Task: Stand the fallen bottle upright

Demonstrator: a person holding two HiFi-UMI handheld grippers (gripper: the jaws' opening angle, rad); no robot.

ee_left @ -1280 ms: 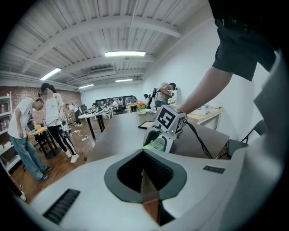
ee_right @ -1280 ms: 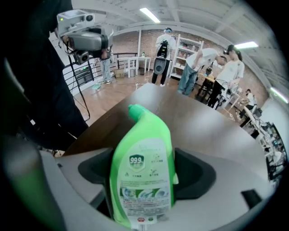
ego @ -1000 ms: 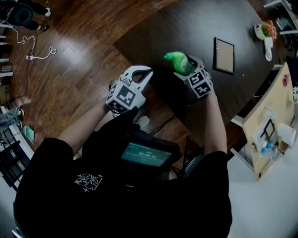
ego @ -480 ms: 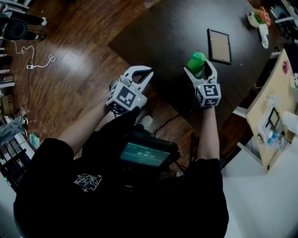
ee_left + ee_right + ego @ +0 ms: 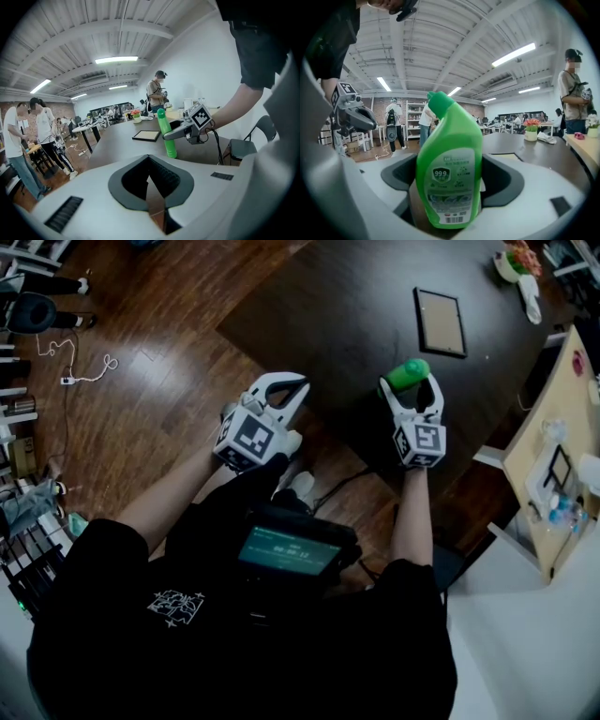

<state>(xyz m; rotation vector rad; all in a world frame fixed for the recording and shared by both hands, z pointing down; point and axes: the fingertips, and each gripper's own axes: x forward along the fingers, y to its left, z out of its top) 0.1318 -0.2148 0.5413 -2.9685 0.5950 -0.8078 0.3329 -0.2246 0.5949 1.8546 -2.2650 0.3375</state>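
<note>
Status: the righting step looks essentially complete. The green bottle (image 5: 167,136) stands upright near the closer edge of the dark tabletop (image 5: 356,315), cap uppermost, and its base appears to rest on the surface. A picture frame (image 5: 441,322) lies flat further back, well apart from it.

The right gripper (image 5: 410,390) is clamped around the bottle's body. Its fingers (image 5: 390,397) press on either side, label facing the gripper.

The left gripper (image 5: 286,390) hangs off the tabletop edge, over the wooden floor. Its fingers (image 5: 267,385) are drawn together with nothing between them, and it plays no part.

Outstanding, in my judgement: release the bottle and draw the right gripper back without tipping it. The bottle is tall and narrow, so a snagged finger could topple it.
</note>
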